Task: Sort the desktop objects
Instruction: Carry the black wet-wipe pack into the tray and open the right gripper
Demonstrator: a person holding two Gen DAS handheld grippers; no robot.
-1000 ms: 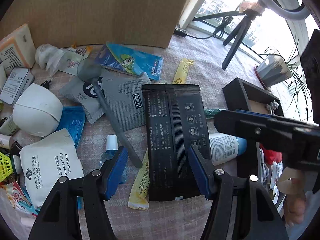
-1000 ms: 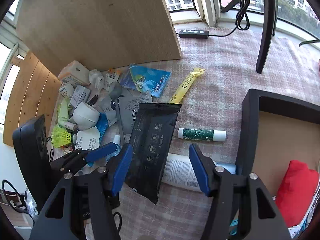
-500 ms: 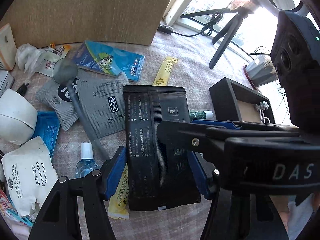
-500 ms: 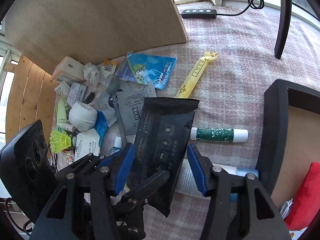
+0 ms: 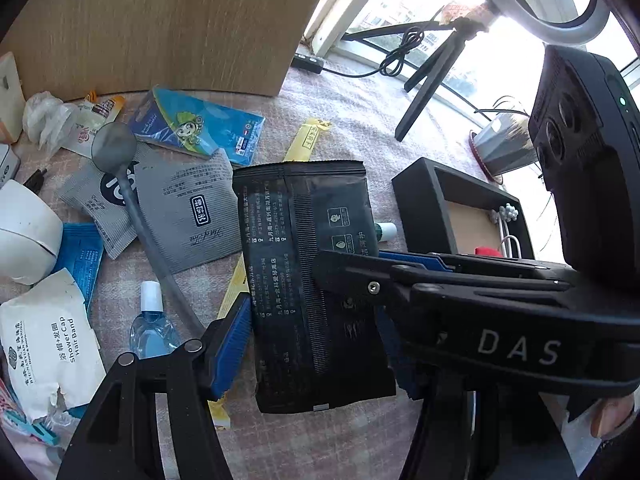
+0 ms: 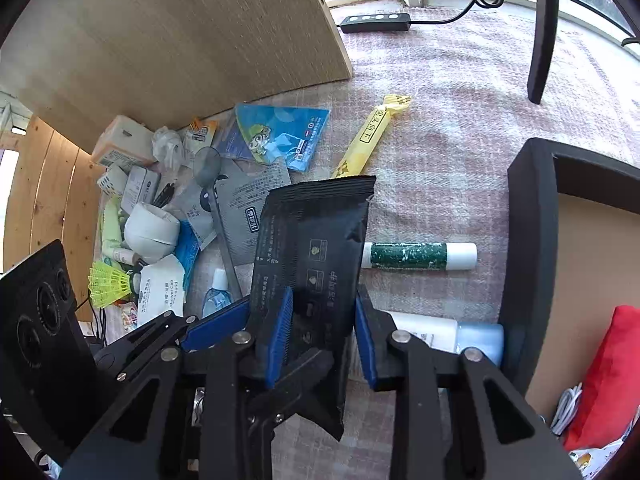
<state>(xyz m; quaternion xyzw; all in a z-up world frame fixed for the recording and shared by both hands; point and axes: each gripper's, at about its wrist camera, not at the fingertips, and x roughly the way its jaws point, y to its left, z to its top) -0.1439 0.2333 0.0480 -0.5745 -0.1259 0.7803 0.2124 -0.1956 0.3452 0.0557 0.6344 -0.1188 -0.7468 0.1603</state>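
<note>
A black wet-wipe pack [image 5: 308, 272] lies flat on the checked cloth; it also shows in the right wrist view [image 6: 316, 248]. My left gripper [image 5: 312, 344] is open, its blue pads either side of the pack's near end. My right gripper [image 6: 322, 328] is open too, straddling the same pack from the right; its body crosses the left wrist view [image 5: 460, 300]. The jaws of both stand apart and neither holds the pack. A black tray [image 6: 528, 240] with a red item [image 6: 608, 372] sits at the right.
A green-and-white tube [image 6: 416, 256], a white-and-blue bottle [image 6: 452, 336], a yellow sachet [image 6: 372, 136], grey sachets [image 5: 192, 208], a blue pouch [image 5: 200, 128], a small blue bottle [image 5: 150, 324] and a shower-cap packet [image 5: 48, 344] lie around. A wooden board [image 6: 180, 40] stands behind.
My right gripper has moved in from the right and over the black pack's near end, beside the left gripper. Its jaws have narrowed around the pack. The pack has stayed in place.
</note>
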